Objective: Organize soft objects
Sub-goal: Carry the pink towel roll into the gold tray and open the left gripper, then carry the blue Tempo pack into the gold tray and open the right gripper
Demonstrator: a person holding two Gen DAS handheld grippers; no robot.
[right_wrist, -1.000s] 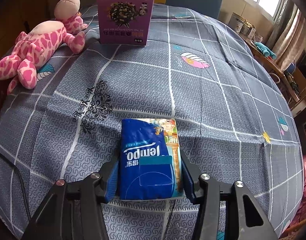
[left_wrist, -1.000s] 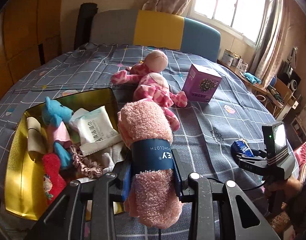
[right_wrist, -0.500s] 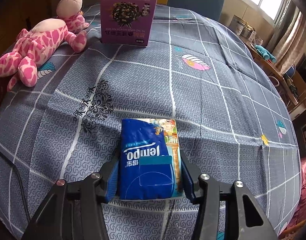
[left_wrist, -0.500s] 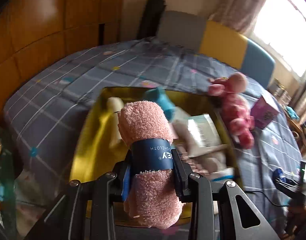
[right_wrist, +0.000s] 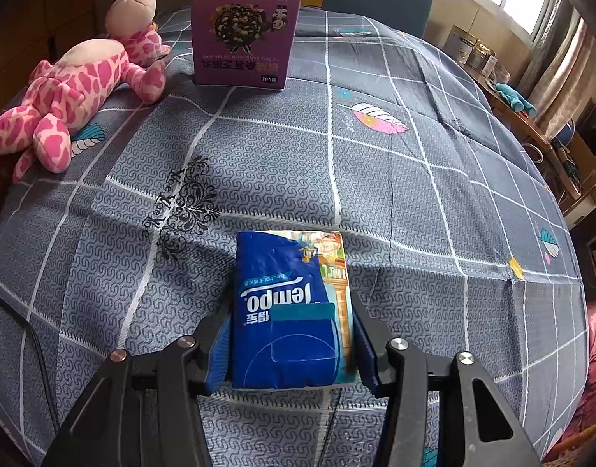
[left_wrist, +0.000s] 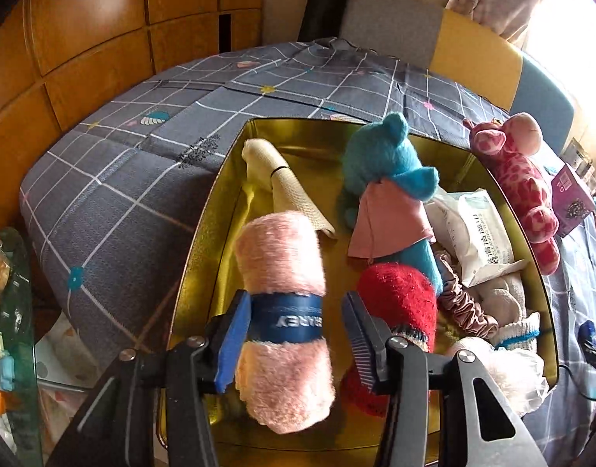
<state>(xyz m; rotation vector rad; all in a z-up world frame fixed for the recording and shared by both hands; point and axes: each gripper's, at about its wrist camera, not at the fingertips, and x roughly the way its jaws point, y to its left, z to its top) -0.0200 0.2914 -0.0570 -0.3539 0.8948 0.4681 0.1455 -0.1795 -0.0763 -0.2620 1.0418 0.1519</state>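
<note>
The left gripper has just been opening, its pads now spread off the pink towel, which drops into the near corner of the gold tin, beside the red sock. The right gripper pinches a tissue pack on the bed outside the tin, likely next; the giraffe lies farther off.

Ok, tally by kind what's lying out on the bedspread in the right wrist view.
Plush toys: 1, the pink plush toy
Boxes: 1, the purple box
Tissue packs: 1, the blue tissue pack
Total: 3
</note>
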